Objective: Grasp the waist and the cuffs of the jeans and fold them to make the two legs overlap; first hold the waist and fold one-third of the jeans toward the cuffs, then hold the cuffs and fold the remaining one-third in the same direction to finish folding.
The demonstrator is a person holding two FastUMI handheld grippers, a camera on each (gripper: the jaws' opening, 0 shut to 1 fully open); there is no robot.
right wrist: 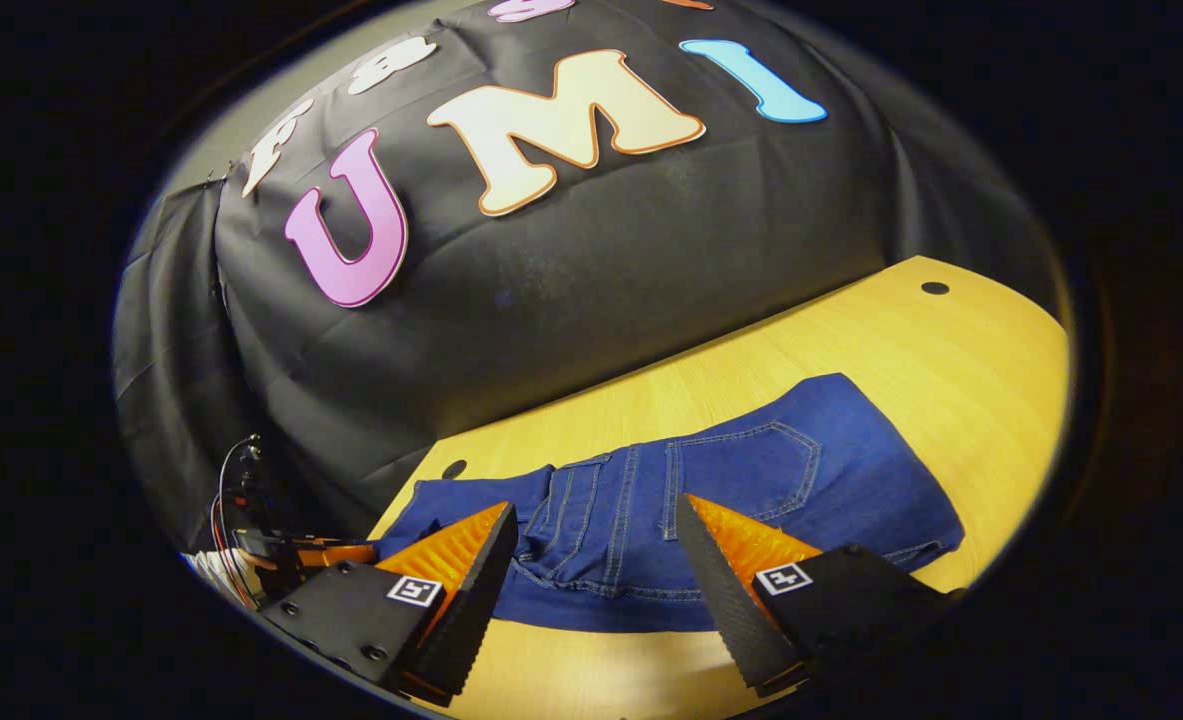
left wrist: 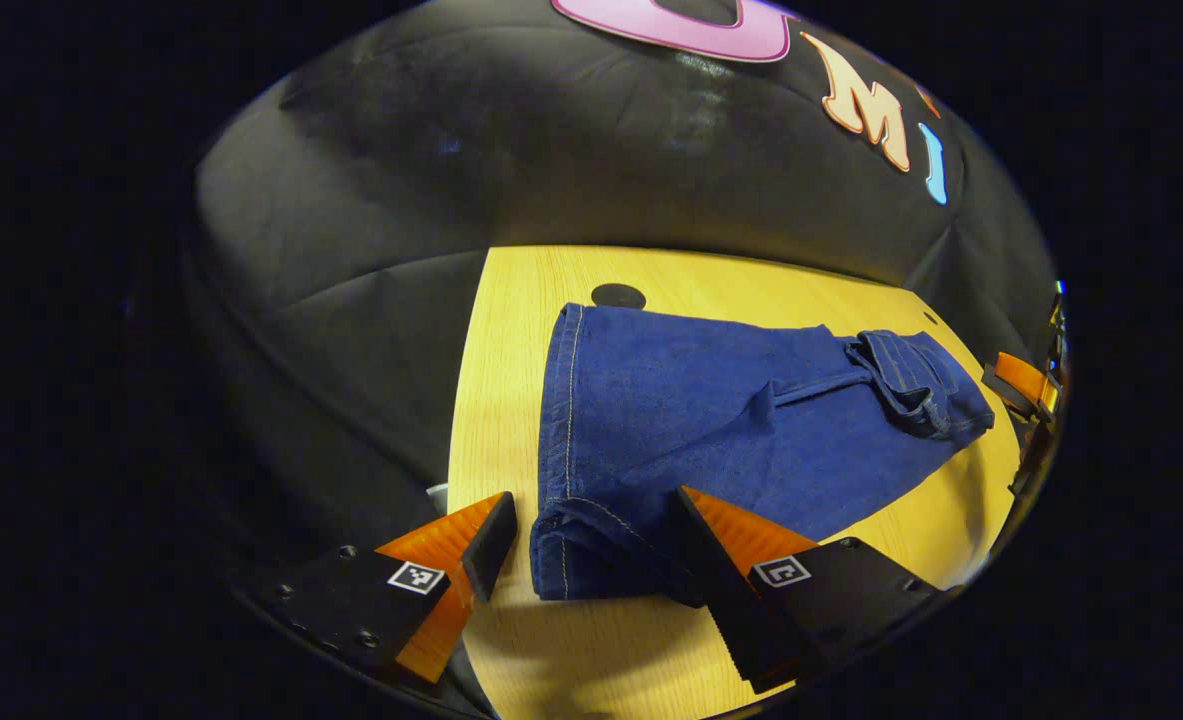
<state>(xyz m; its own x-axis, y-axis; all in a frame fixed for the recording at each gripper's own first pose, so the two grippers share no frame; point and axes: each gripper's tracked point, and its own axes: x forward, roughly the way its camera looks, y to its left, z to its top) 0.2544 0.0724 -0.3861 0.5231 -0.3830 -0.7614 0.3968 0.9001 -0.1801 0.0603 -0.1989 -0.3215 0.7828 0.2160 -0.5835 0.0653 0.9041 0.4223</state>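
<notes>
Dark blue jeans [left wrist: 711, 420] lie on the yellow wooden table [left wrist: 496, 400], legs overlapped. In the left gripper view the stitched cuffs [left wrist: 563, 420] are nearest, and one cuff corner lies between the fingers of my open left gripper [left wrist: 593, 500]. The waist [left wrist: 916, 385] is at the far right, beside the other gripper [left wrist: 1023, 385]. In the right gripper view the jeans [right wrist: 831, 480] show a back pocket [right wrist: 741, 470]. My right gripper [right wrist: 596, 505] stands open over the waistband [right wrist: 591, 570], a finger on either side. The left gripper [right wrist: 296, 552] shows at the lower left.
The booth's black cloth wall [right wrist: 601, 290] rises behind the table's far edge. Round dark holes [left wrist: 618, 296] [right wrist: 935, 288] mark the tabletop. Cables [right wrist: 236, 490] hang at the table's left end. Bare wood [right wrist: 971, 350] stretches beyond the jeans on the right.
</notes>
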